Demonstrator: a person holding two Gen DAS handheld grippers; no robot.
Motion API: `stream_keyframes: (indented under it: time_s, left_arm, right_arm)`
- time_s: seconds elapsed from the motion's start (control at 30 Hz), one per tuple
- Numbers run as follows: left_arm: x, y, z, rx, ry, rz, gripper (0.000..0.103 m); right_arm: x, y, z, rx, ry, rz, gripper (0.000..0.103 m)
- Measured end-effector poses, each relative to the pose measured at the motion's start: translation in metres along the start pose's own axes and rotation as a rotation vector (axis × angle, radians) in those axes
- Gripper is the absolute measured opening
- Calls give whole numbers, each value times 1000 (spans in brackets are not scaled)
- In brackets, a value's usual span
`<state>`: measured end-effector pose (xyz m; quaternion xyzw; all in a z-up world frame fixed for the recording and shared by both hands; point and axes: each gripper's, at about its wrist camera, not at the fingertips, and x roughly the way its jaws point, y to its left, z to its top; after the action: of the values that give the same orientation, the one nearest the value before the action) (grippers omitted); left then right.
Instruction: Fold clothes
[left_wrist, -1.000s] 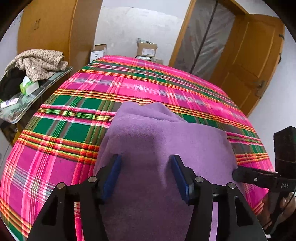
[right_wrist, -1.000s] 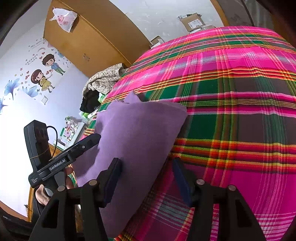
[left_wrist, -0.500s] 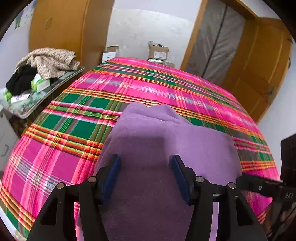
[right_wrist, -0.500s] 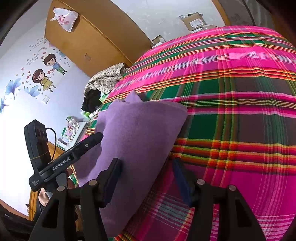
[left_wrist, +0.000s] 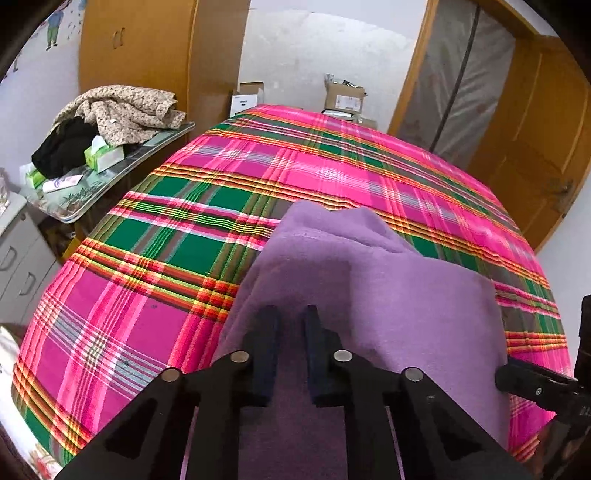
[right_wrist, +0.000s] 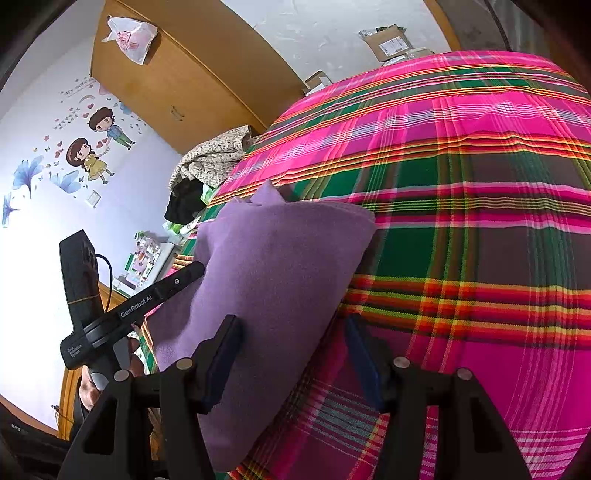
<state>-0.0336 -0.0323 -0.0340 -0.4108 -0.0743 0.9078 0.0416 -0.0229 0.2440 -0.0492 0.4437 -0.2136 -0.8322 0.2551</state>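
Purple garment on the plaid bed, one gripper closing over it.

The purple garment (left_wrist: 369, 295) lies folded at the near edge of the plaid bedspread (left_wrist: 192, 229), a small peak of cloth poking up at its far end. The left gripper (left_wrist: 290, 321) sits over the garment's near side, its jaws closing, now only a narrow gap apart with purple cloth between them; whether the pads already pinch it I cannot tell. The right gripper (right_wrist: 291, 336) hangs released at the garment's right border, one finger over the cloth, the other over the bedspread.
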Motion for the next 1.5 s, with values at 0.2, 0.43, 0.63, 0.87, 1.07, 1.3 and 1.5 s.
stream_keyframes:
  time_s: [0.2,0.43,0.63,0.87,1.07,1.3,1.5]
  left_arm:
    - [1,-4,1,58,-8,18,6]
    - [1,8,3,108,-8,-142,15]
    - [1,27,3,40,6,-302,27]
    - [1,17,0,74,-8,-266,29]
    - [0,18,1,82,-5,-258,30]
    - [1,16,1,93,-5,-247,33]
    - [1,14,0,103,-8,-245,36]
  right_arm:
    - [1,1,-1,-1,-2,2,59]
    - [1,2,-1,-1,-5,0,59]
    - [2,2,-1,1,-6,-6,60]
    - [6,18,-2,8,4,-137,61]
    - [5,26,-7,25,-3,-256,70]
    - [9,56,-10,-140,-22,-331,41]
    - [7,54,-5,-203,25,-273,39]
